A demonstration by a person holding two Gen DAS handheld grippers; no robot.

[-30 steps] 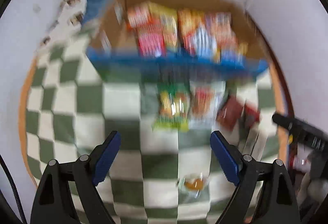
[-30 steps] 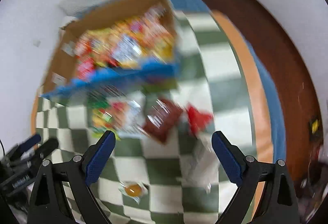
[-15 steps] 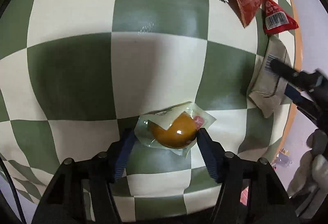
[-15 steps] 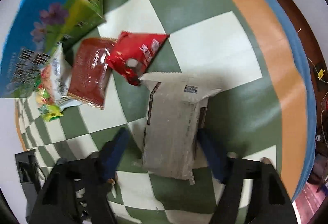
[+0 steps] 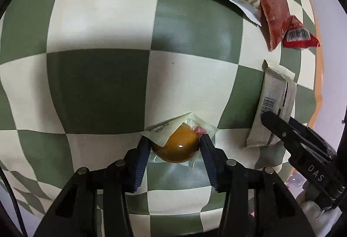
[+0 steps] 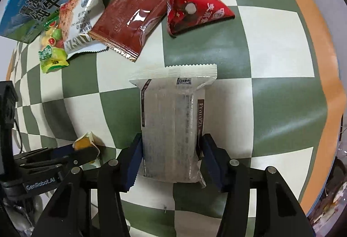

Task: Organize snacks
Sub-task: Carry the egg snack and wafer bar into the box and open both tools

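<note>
Both hand-held grippers are being pointed steeply down toward the bench. The left hand-held gripper [image 5: 175, 148] is being held clamped, its blue pads [image 5: 142, 163] pressed against both sides of a small round wrapped snack [image 5: 176, 148]. The right hand-held gripper [image 6: 171, 157] is being closed right now, its pads [image 6: 134, 161] being squeezed in on the flanks of a pale flat packet [image 6: 171, 126] sitting between them. They are being held side by side, each showing in the other's view.

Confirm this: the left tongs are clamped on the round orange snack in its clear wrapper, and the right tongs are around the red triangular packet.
Not quite. The left tongs do grip the orange snack, but the right wrist view shows the right tongs closing around the long white packet. The red triangular packet lies untouched.
</note>
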